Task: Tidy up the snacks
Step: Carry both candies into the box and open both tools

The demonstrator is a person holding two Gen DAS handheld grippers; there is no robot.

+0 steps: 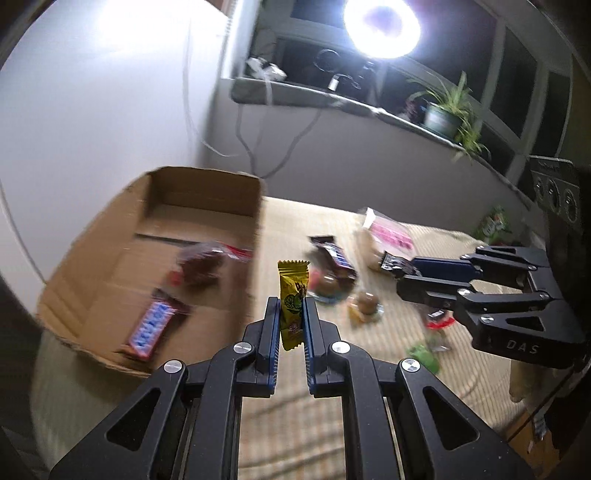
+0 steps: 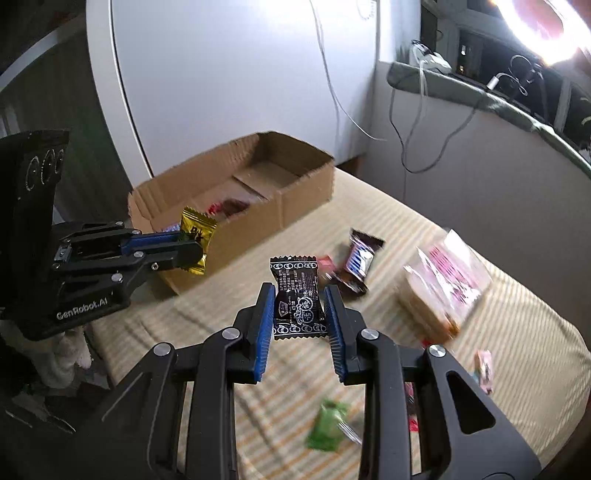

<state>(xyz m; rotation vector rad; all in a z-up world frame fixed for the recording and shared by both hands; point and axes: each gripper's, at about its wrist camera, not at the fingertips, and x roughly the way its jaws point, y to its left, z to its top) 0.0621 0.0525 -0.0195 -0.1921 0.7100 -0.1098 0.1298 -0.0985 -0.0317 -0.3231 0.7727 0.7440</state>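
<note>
Above the striped cloth (image 2: 498, 317), my left gripper (image 1: 290, 314) pinches a yellow candy (image 1: 291, 306) upright by its middle, and my right gripper (image 2: 299, 314) clamps a black candy (image 2: 297, 295) the same way (each lifted clear, I judge, for carrying to the cardboard box (image 2: 306, 192)). Two bars already lie inside the box; more snacks stay scattered on the cloth. Behind are a white wall, cables and a bright lamp (image 1: 382, 26).

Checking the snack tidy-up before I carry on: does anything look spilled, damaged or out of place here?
Nothing looks spilled or damaged. Several snacks still lie loose on the striped cloth outside the cardboard box, among them a green packet and a dark bar. The left hand-held gripper holds a yellow candy, the right hand-held gripper a black candy.
</note>
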